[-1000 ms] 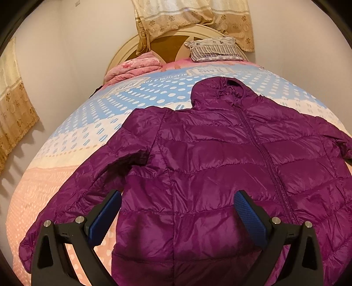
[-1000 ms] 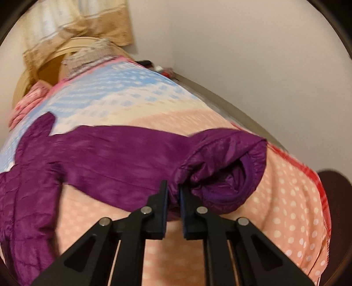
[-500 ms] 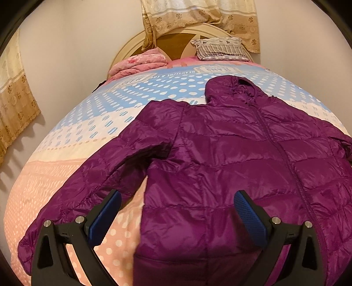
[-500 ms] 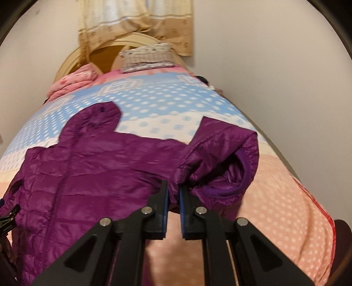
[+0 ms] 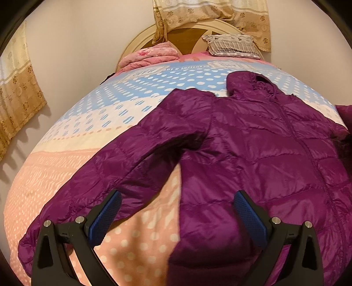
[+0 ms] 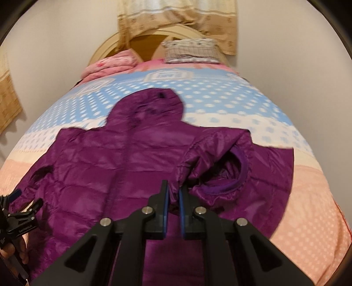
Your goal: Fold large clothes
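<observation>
My purple quilted down jacket [image 5: 253, 158] lies face up across the middle of the bed, its hood [image 6: 151, 105] pointing toward the headboard at the top of both views. The fabric is shiny, stitched in horizontal puffed bands, with a zipper [image 5: 308, 154] running down the front, closed as far as I can see. In the left wrist view one sleeve [image 5: 105, 176] stretches out diagonally from the shoulder toward the lower left of the frame, flat on the pink dotted part of the bedsheet [image 5: 66, 140], with its cuff near the lower left edge.

My left gripper [image 5: 176, 211] hangs above the gap between that sleeve and the jacket's body, its blue-padded jaws spread wide and holding nothing.

My right gripper [image 6: 173, 193] is pinched tight on the other sleeve's cuff [image 6: 222, 173]; a fold of purple fabric sits between the two blue pads at the lower centre of the right wrist view. The cuff is lifted and doubled over the jacket's front, right of the zipper line, so its dark round opening with a violet elastic rim faces the camera.

A folded pink quilt [image 6: 110, 63] and a patterned pillow [image 6: 191, 50] sit against the headboard, under a beige curtain [image 6: 176, 17].
</observation>
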The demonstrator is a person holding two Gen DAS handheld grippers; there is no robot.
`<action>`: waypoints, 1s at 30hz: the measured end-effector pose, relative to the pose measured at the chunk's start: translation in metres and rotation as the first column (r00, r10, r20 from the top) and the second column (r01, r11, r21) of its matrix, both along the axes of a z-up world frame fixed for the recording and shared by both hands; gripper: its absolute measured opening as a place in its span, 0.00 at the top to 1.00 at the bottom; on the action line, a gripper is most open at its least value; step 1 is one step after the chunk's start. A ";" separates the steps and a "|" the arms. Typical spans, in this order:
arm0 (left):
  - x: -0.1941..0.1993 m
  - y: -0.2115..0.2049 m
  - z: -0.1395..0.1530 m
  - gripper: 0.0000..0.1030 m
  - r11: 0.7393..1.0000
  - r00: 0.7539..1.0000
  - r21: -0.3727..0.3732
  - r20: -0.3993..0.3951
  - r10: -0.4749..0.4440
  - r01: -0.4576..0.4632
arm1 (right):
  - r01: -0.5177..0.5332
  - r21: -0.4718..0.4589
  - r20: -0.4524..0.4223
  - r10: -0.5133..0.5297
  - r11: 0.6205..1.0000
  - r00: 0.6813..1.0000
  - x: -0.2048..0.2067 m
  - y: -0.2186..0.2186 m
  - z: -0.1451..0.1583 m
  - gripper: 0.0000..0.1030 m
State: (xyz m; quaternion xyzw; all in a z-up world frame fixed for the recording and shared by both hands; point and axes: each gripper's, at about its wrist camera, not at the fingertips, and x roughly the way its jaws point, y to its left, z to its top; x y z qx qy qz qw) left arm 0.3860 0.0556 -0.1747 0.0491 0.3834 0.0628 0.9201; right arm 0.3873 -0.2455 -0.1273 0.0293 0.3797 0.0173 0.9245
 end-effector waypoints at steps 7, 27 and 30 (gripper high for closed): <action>-0.004 0.016 0.005 0.01 0.999 1.000 0.014 0.010 0.029 -0.029 | -0.094 0.054 -0.034 0.096 0.994 0.995 0.010 0.057 -0.032 0.90; 0.021 -0.118 0.064 0.01 0.964 0.977 -0.158 0.019 -0.214 0.214 | 0.073 0.057 0.097 -0.078 0.996 0.992 -0.107 -0.076 -0.019 0.19; 0.035 -0.155 0.053 0.01 0.948 0.962 -0.170 0.008 -0.271 0.269 | 0.119 0.092 0.072 -0.126 0.989 0.989 -0.117 -0.098 -0.036 0.19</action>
